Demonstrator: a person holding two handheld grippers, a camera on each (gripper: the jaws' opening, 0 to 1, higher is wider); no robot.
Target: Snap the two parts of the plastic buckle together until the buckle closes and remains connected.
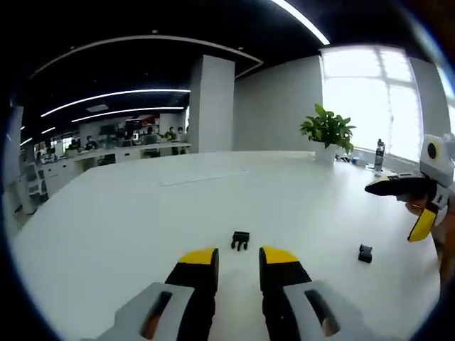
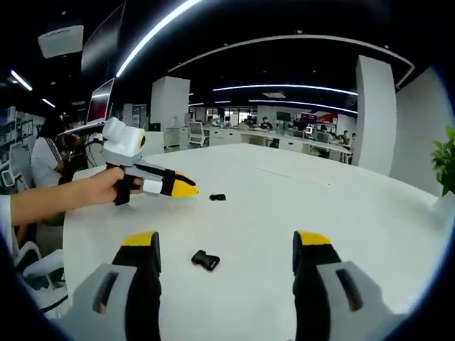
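Observation:
Two black plastic buckle parts lie apart on the white table [image 1: 142, 213]. The pronged part [image 1: 240, 241] sits just beyond my left gripper [image 1: 239, 257], whose yellow-tipped jaws stand a little apart with nothing between them. The other part [image 1: 365, 253] lies to the right, below the right gripper [image 1: 398, 209], which hovers with its jaws spread. In the right gripper view that part [image 2: 205, 260] rests between and just ahead of my wide open right gripper [image 2: 227, 245]. The pronged part [image 2: 217, 197] lies farther off, close to the tip of the left gripper [image 2: 186, 189], held by a hand.
A potted plant [image 1: 328, 131] and a bottle [image 1: 379, 155] stand at the table's far edge by the window. A person's forearm [image 2: 57, 199] reaches over the table's left edge. Office desks with seated people [image 2: 284, 131] and a white pillar [image 1: 211, 103] lie beyond.

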